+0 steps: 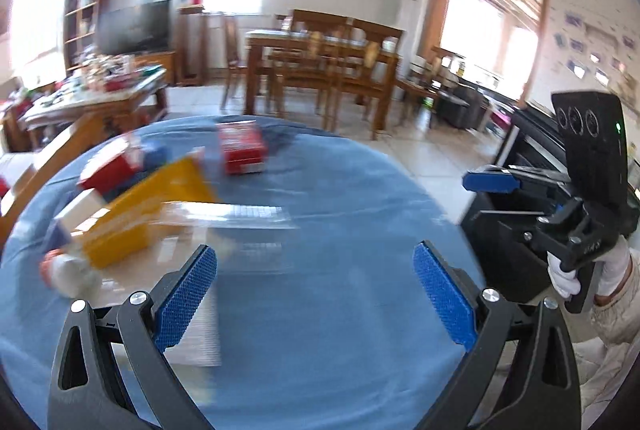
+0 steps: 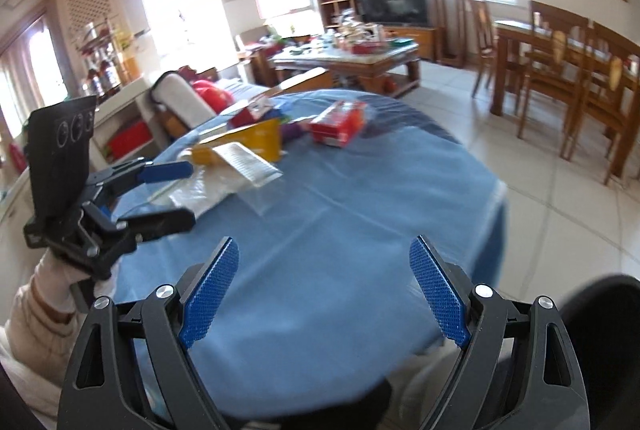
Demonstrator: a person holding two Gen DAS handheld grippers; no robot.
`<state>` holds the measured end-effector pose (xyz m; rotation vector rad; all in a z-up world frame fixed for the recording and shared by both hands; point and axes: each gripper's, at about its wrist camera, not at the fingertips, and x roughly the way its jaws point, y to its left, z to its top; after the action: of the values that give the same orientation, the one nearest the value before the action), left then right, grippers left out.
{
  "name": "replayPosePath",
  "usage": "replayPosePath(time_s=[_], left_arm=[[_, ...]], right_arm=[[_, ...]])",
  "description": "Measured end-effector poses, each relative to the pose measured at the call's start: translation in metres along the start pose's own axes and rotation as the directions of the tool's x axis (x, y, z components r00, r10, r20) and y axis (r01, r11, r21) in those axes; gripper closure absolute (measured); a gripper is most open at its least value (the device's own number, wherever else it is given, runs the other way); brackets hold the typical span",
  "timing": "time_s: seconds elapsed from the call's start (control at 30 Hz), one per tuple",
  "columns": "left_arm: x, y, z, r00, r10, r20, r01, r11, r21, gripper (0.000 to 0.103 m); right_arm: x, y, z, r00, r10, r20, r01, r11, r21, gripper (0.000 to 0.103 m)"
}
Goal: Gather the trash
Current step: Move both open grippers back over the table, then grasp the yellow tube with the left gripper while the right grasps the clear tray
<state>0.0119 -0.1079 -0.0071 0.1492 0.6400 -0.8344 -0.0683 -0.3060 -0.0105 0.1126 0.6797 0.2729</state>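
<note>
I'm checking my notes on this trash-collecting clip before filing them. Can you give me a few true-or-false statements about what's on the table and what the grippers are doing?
1. The table wears a blue cloth. True.
2. The right gripper is clamped on the red box. False: its jaws stand open with nothing between them.
3. The left gripper is open. True.
4. The yellow box lies on the floor. False: it lies on the table.
5. A clear plastic bag lies on the cloth. True.

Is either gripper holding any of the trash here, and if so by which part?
Nothing is held. The left gripper and right gripper both stand open over the blue tablecloth, nothing between their pads.
</note>
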Motion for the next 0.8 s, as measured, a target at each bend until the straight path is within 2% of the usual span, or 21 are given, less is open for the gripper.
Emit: replayPosePath(time_s=[0.1, 0.27, 0.43, 0.53, 0.63, 0.73, 0.8], left_arm=[[-0.006, 0.034, 0.003, 0.999, 0.049, -0.003, -0.049, 0.998, -0.027, 0.005], [-0.003, 0.088, 0.013, 0.997, 0.068, -0.038, -0.07, 0.997, -0.034, 0.005], [0.021, 0.124, 0.032, 0.993, -0.022, -0.115, 0.021, 1.0, -0.006, 0.005], [0.039, 0.137, 0.04, 0.983, -0.082, -0.161, 0.084, 0.996, 0.008, 0.005], [0.054, 0.148, 0.047, 0.971, -0.129, -0.199, 0.131, 0.991, -0.006, 0.005], [0.07, 0.159, 0.05, 0.957, -0.17, -0.236, 0.171, 0.985, -0.016, 0.005], [0.078, 0.16, 0.05, 0.947, -0.181, -0.265, 0.185, 0.983, -0.011, 0.005]], right_arm=[[0.029, 0.012, 0.013, 0.999, 0.036, -0.013, -0.036, 0.999, -0.009, 0.017], [0.074, 0.028, 0.031, 0.997, 0.077, -0.029, -0.078, 0.997, -0.025, 0.017], [0.113, 0.034, 0.043, 0.993, 0.099, -0.061, -0.101, 0.994, -0.039, 0.017], [0.136, 0.033, 0.052, 0.984, 0.134, -0.114, -0.138, 0.99, -0.027, 0.018], [0.146, 0.036, 0.052, 0.985, 0.11, -0.134, -0.118, 0.992, -0.051, 0.018], [0.158, 0.038, 0.053, 0.976, 0.137, -0.172, -0.15, 0.986, -0.066, 0.018], [0.168, 0.041, 0.055, 0.965, 0.143, -0.218, -0.164, 0.983, -0.082, 0.025]])
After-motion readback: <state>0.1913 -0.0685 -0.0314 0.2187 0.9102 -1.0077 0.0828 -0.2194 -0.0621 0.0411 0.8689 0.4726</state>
